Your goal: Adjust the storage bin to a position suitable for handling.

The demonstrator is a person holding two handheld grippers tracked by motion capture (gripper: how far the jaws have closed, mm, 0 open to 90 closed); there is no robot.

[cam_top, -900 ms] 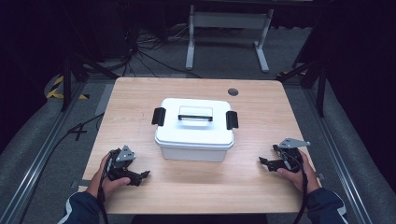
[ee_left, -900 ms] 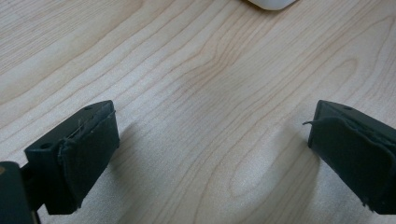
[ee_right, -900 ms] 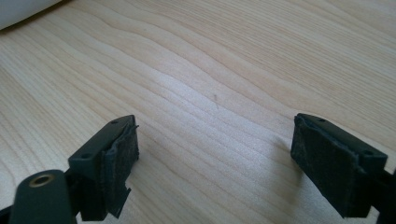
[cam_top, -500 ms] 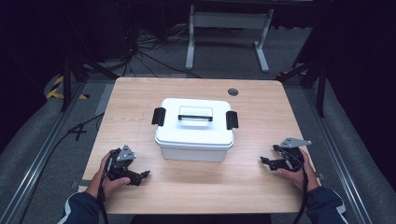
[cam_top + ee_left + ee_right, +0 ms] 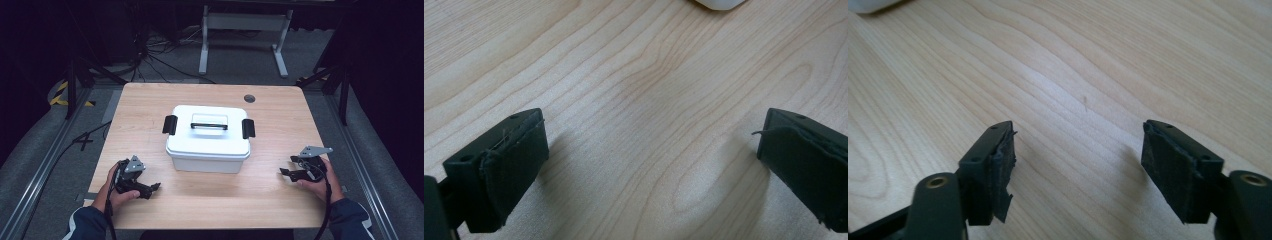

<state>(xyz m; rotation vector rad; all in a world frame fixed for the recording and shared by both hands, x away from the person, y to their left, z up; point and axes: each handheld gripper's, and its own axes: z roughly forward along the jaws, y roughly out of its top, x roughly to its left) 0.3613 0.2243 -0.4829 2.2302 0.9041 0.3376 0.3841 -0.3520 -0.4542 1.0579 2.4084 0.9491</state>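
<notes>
A white lidded box (image 5: 208,138) with a black handle and two black side latches sits at the middle of the wooden table (image 5: 270,110). My left gripper (image 5: 152,189) rests on the table near the front left, open, with bare wood between its jaws (image 5: 649,165). Near the front right lies my right gripper (image 5: 286,168), also open over bare wood (image 5: 1078,160). Both point inward toward the box. A white corner of the box (image 5: 720,4) edges the top of the left gripper view, and another corner (image 5: 868,5) shows in the right gripper view.
A round cable hole (image 5: 249,98) marks the table's far right part. Beyond the table stand a white metal frame (image 5: 240,35) and loose cables (image 5: 150,55) on the grey floor. Metal rails (image 5: 40,175) run along both sides.
The right gripper has shifted slightly; the left gripper and the box stay as they were.
</notes>
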